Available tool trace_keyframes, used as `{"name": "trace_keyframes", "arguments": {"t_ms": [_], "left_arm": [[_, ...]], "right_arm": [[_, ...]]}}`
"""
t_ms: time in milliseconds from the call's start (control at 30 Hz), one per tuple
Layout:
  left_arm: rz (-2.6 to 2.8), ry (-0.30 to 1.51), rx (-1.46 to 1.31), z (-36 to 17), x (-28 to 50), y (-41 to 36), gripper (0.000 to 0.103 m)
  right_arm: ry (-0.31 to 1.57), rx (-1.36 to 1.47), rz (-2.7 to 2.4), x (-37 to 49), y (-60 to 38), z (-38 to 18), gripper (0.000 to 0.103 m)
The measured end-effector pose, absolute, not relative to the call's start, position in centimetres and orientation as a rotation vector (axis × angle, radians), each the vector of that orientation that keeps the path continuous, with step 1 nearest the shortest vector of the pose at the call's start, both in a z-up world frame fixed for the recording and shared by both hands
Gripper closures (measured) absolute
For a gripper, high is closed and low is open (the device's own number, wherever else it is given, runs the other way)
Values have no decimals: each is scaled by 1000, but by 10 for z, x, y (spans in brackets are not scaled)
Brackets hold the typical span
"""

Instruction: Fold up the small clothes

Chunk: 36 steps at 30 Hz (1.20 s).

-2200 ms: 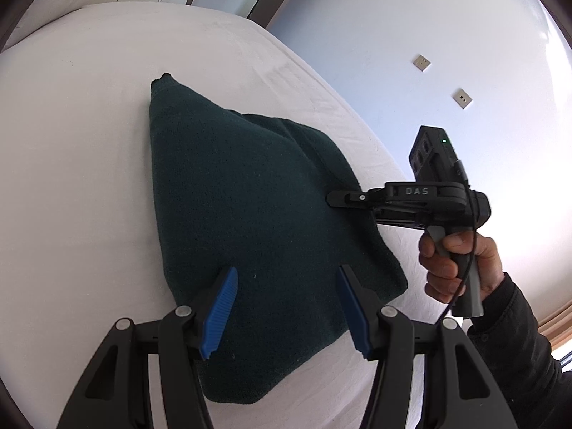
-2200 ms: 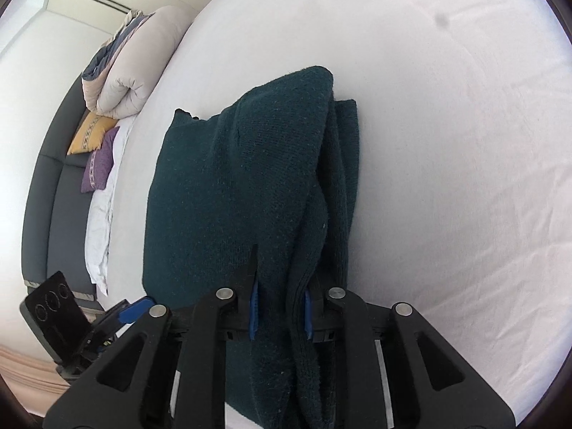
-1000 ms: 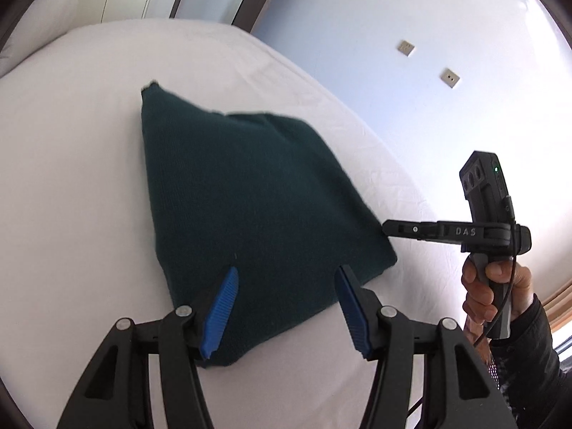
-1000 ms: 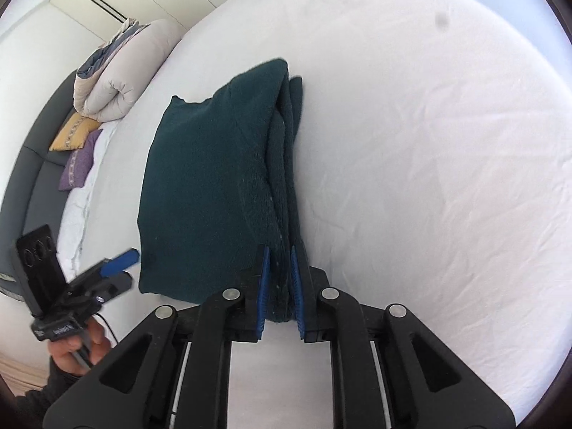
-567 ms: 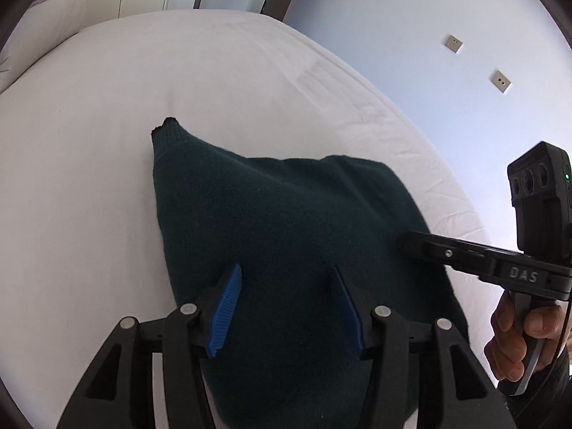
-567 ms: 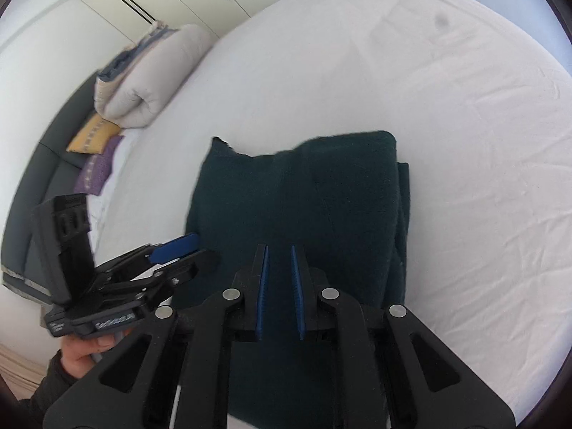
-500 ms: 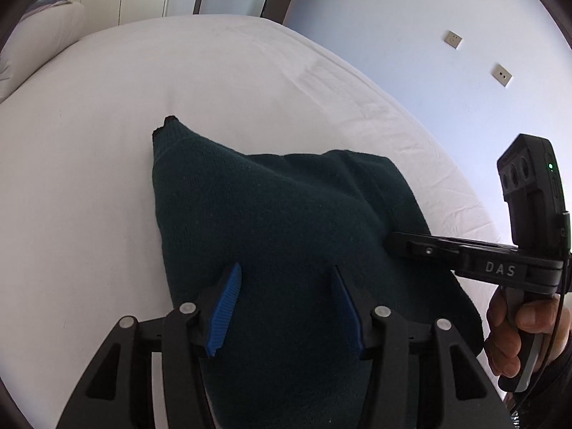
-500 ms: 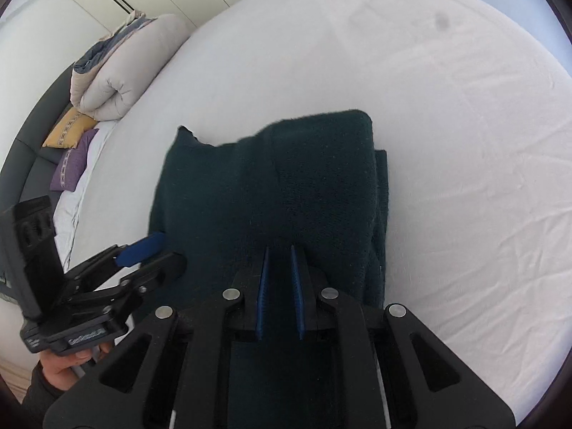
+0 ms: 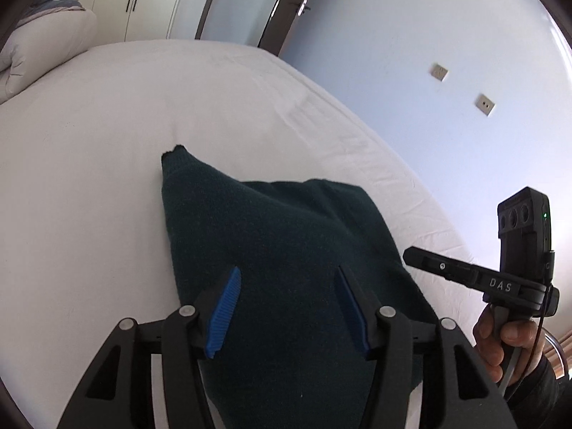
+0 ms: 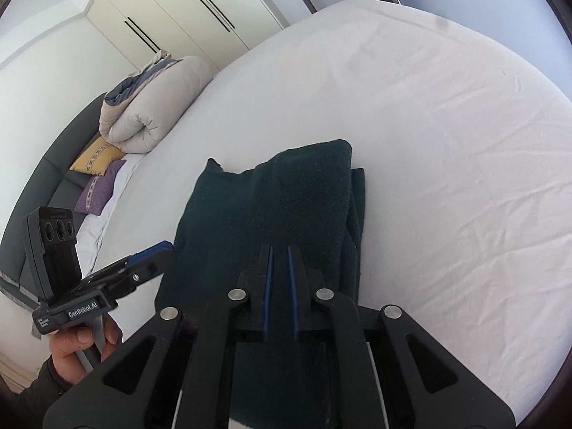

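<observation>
Sweater (image 10: 271, 214), dark green and knitted, lies folded into a thick pad on the white bed (image 10: 447, 143), its long axis running away from both cameras toward the rolled duvet (image 10: 150, 107), with a pointed corner at the far end and the stacked fold edges on the side away from the duvet. Left gripper (image 9: 286, 304) hovers over the near end with fingers spread wide and empty; right gripper (image 10: 279, 286) has its fingers nearly together, nothing visibly between them. Judging by this, the next fold should bring near end to far, edges kept aligned.
</observation>
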<state>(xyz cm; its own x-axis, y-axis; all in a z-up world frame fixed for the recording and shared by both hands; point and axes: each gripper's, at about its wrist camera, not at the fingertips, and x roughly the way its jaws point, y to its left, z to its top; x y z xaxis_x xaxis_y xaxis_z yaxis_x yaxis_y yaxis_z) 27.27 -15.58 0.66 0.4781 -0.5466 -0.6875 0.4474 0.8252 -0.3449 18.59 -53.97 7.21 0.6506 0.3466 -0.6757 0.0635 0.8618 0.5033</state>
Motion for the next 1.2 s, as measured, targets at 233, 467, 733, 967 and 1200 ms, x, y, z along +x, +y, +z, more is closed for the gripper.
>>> {"name": "trace_keyframes", "arguments": {"t_ms": [233,467,733,967,1200], "left_arm": [[-590,944,87,-22,263,-193,44],[-532,800,-58,21,251,-140,15],[-562,1102,-246,-35,287,-125,23],[-549,1226,-310,-53,304,-132,37],[-515,1205,-172,-33,293,-147,59]], "right_arm": [[969,423,133,176,-526,38,96],[903,471,109,150,-550,67,87],[963,483,101,162,-562,62,28],[1108,547,144,217,-547,18,59],[1103,265,24,222,-502,36,81]]}}
